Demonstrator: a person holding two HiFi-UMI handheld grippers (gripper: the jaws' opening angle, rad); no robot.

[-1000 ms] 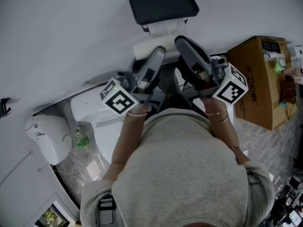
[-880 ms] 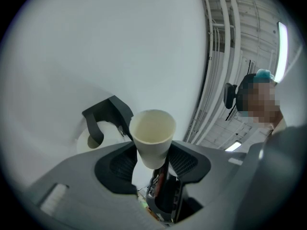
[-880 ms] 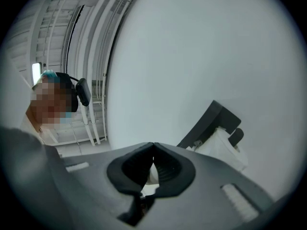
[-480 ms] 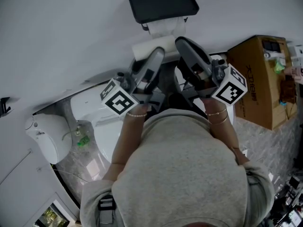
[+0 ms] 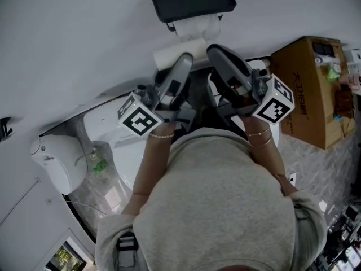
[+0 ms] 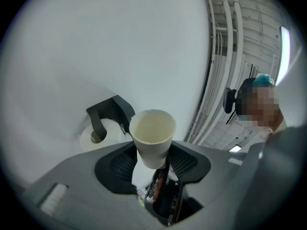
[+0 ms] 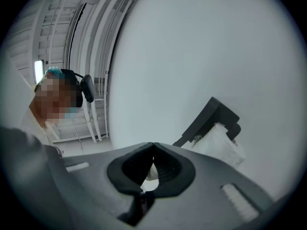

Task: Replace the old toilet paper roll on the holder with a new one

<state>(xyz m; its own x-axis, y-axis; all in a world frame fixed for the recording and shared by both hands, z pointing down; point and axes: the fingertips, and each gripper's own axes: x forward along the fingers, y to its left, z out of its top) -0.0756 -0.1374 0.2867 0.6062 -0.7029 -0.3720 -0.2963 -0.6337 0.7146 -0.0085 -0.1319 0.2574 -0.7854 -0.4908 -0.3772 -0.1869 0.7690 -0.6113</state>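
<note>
Matt black plastic holder (image 5: 192, 1), pale cardboard tube (image 6: 152, 150)

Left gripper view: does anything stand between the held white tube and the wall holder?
Nothing visible in the gap beyond the white tube, but a paper roll already sits on the holder.

The person's grey torso (image 5: 225, 208) covers the front of the toilet (image 5: 104, 127) in the head view. The left gripper (image 5: 181, 60) hides the near end of the white tube (image 5: 168, 55), whose lower end drops out of sight between the pads in the left gripper view. The black holder (image 5: 192, 1) covers most of its roll (image 5: 197, 28). Items on the cardboard box (image 5: 307, 89) are too small to name.
</note>
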